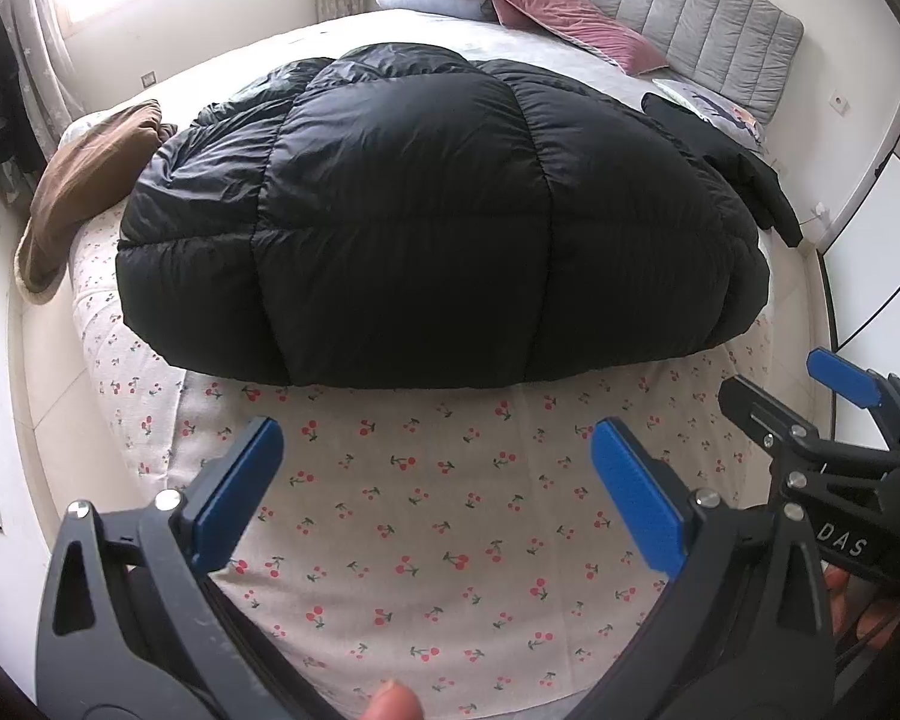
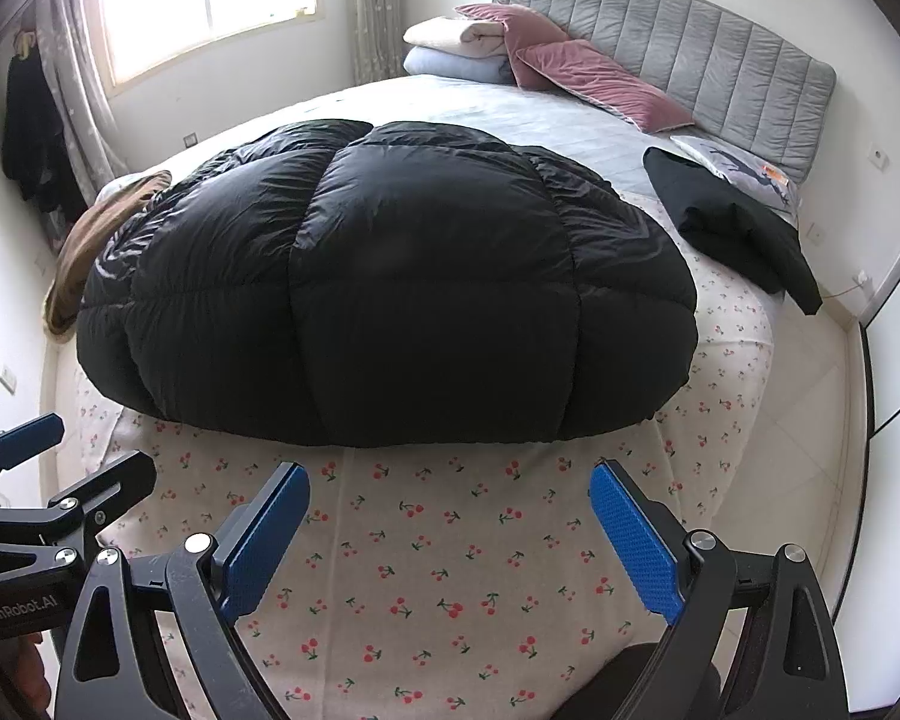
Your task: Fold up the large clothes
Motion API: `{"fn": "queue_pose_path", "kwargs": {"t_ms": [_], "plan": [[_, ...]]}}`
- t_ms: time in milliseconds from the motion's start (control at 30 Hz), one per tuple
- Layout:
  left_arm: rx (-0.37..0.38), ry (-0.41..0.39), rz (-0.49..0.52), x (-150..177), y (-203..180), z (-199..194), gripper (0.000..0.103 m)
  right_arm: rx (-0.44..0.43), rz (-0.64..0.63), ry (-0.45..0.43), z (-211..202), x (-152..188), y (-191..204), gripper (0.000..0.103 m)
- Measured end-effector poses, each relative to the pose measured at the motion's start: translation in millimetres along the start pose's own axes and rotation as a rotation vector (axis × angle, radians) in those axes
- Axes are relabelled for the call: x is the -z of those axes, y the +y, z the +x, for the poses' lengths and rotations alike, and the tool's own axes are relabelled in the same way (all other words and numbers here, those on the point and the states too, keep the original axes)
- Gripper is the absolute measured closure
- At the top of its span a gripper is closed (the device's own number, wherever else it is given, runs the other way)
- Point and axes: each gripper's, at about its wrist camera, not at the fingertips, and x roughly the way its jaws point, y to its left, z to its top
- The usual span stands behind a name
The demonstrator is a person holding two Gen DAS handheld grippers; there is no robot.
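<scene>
Left gripper [image 1: 435,492]: I read the fingers spread wide, nothing between them.
Black puffer jacket [image 1: 438,216]: lies ahead of both finger pairs on the cherry-print sheet [image 1: 438,546], clear of the tips.
Right gripper [image 2: 450,540]: fingers wide apart, holding nothing.

the cherry-print sheet [image 1: 426,528] spreads directly beneath and ahead of the tool. far ahead stands a grey padded headboard [image 2: 720,54], with pink pillows [image 2: 594,78] and folded pale blankets [image 2: 456,48] against it. ahead-left, a window [image 2: 204,0] glows beside patterned curtains [image 2: 372,6]. dark clothes [image 2: 30,132] hang at far left.
</scene>
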Motion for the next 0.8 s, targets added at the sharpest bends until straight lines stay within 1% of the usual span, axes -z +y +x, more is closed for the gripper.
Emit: {"fn": "queue_pose_path", "kwargs": {"t_ms": [800], "plan": [[-0.006, 0.001, -0.005, 1.0, 1.7, -0.8, 0.001, -0.002, 0.0, 0.003, -1.4, 1.0, 4.6, 0.007]]}}
